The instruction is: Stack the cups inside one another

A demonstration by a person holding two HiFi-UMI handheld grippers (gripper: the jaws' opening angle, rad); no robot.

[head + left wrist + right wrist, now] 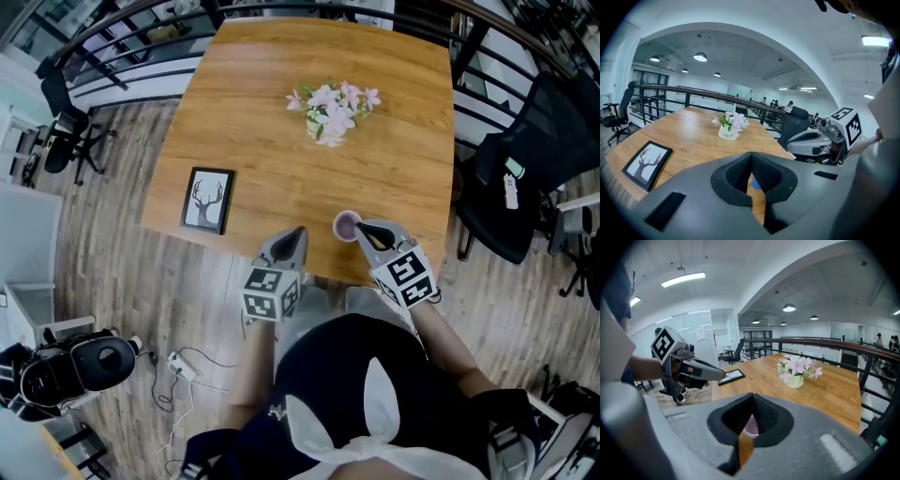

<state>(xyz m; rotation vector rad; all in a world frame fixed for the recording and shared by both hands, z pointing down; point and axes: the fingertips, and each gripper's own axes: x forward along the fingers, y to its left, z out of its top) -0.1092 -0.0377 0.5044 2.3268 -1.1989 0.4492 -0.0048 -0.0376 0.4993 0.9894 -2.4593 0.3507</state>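
Shut and empty, the left tongs (296, 234) and right tongs (366, 230) hover at the near edge of the counter (272, 122). A purple cup (346, 225) stands just left of the right tips. Farther left lies a framed deer picture (207, 200). Farthest is a flower pot (726, 134), seemingly lettered "Life".

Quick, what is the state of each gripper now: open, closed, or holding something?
Left gripper: closed, holding nothing.
Right gripper: closed, holding nothing; the purple cup stands near its tips, not gripped.
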